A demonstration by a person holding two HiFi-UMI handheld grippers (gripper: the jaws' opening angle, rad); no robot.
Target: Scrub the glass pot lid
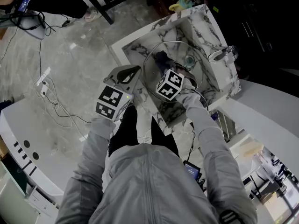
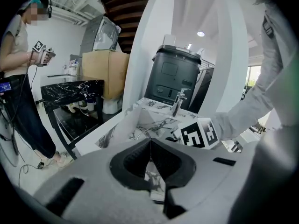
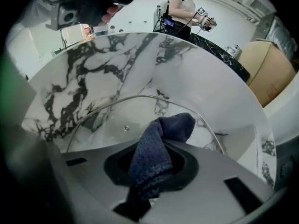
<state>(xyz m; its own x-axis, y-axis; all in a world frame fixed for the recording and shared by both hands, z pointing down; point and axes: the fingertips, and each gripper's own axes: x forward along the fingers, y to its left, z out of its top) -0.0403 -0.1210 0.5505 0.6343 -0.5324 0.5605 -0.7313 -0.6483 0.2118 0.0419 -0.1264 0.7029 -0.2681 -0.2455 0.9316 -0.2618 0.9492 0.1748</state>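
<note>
**A:** Where's the lid?

**B:** The lid (image 1: 180, 50) is inside the marbled sink (image 1: 135, 45), upper centre of the head view. The tap (image 1: 222, 55) stands at the sink's right edge.

**A:** And the right gripper?

**B:** The right gripper (image 1: 164, 67) reaches into the sink, over the lid's middle. In its own view the gripper (image 3: 149, 171) has its jaws clamped on a dark blue cloth (image 3: 156, 141). The cloth's free end sticks up at centre frame and seems to press on the glass. The lid's (image 3: 112, 120) metal rim arches above it.

**A:** Left one?

**B:** The left gripper (image 1: 128, 73) hangs at centre left, over the sink's near rim and just beside the lid's left edge. In its view the gripper's (image 2: 150, 146) jaws are pressed together at the tips with nothing between them. Past them are the sink (image 2: 154, 120) and the tap (image 2: 178, 101).

**A:** Anyone else?

**B:** A person (image 2: 18, 55) stands at the upper left of the left gripper view.
</note>
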